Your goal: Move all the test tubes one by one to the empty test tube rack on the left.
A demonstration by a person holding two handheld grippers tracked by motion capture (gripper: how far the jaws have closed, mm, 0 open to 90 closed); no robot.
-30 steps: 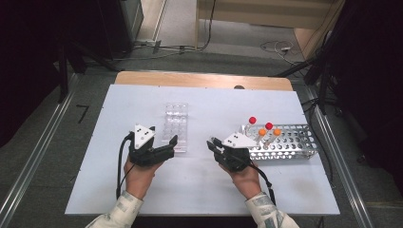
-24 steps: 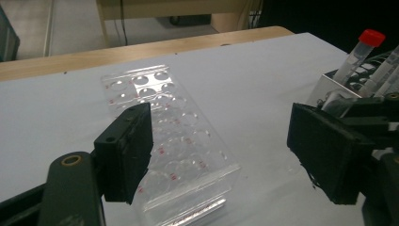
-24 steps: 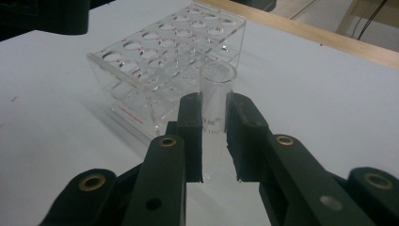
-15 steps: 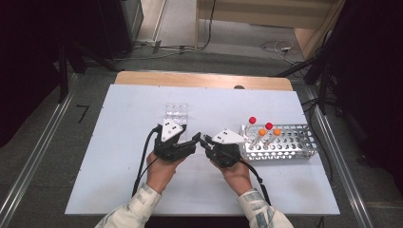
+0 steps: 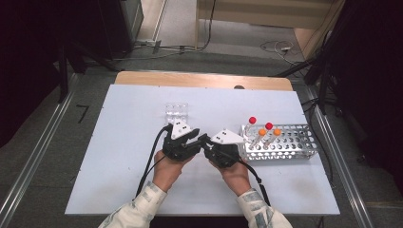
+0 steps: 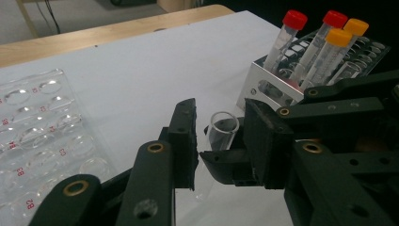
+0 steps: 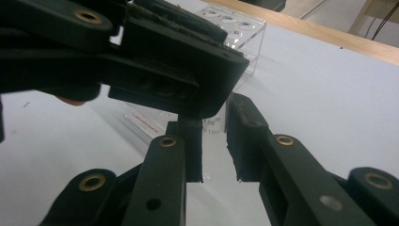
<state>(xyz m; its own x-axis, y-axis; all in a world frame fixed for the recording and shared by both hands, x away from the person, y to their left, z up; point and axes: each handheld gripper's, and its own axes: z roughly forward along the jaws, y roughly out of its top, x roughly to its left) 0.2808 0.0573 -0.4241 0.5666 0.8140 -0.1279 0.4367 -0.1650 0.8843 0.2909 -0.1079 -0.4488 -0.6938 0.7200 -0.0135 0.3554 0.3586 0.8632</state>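
Two grippers, my left gripper [image 5: 202,138] and right gripper [image 5: 205,146], have closed in since a second ago and now meet tip to tip mid-desk [image 5: 119,142], beside the rack [image 5: 304,145]. From the left gripper view, my spread jaws flank an uncapped clear tube [image 6: 221,129]. From the right gripper view, my jaws pinch that tube [image 7: 214,123].

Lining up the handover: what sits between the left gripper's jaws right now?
In the left gripper view, an uncapped clear tube stands between the left gripper's jaws, with a jaw of the right gripper beside it.
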